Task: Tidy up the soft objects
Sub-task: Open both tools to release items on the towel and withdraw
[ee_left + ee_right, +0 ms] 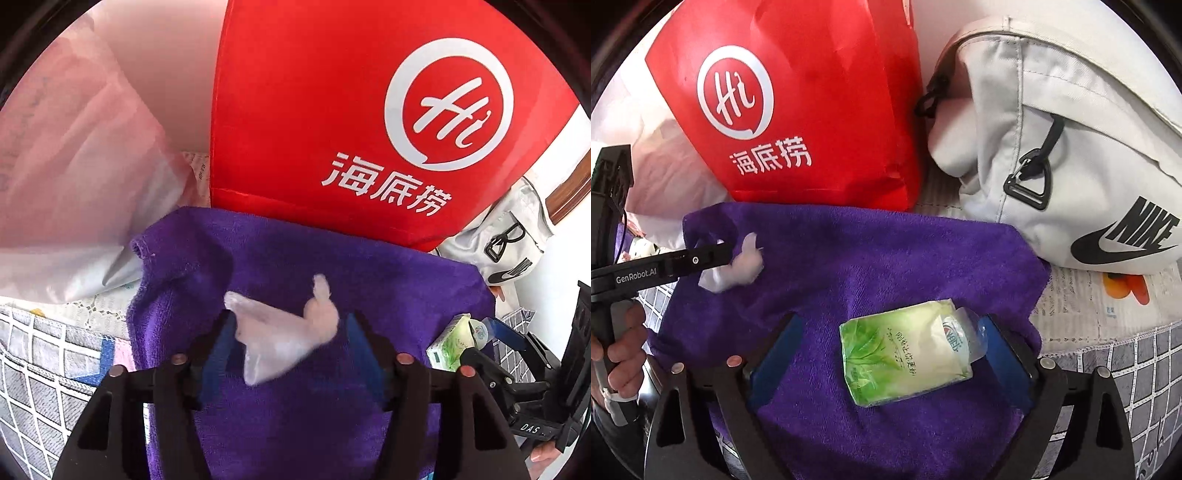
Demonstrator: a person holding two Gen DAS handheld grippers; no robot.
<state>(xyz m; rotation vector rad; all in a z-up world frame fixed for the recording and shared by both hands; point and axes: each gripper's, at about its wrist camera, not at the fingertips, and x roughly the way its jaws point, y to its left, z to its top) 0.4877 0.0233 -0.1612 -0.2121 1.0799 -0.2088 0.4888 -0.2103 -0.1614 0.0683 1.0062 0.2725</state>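
A purple towel lies spread on the bed, also in the right wrist view. My left gripper is open over it, with a small clear plastic bag holding something white blurred between its fingers, touching neither pad clearly. The same bag shows at the left gripper's tip in the right wrist view. My right gripper is open around a green tissue pack, which lies on the towel; its clear flap touches the right pad.
A red fabric bag with a white logo stands behind the towel. A grey Nike bag lies to the right. A pale pillow is at the left. The checked bed edge runs along the right.
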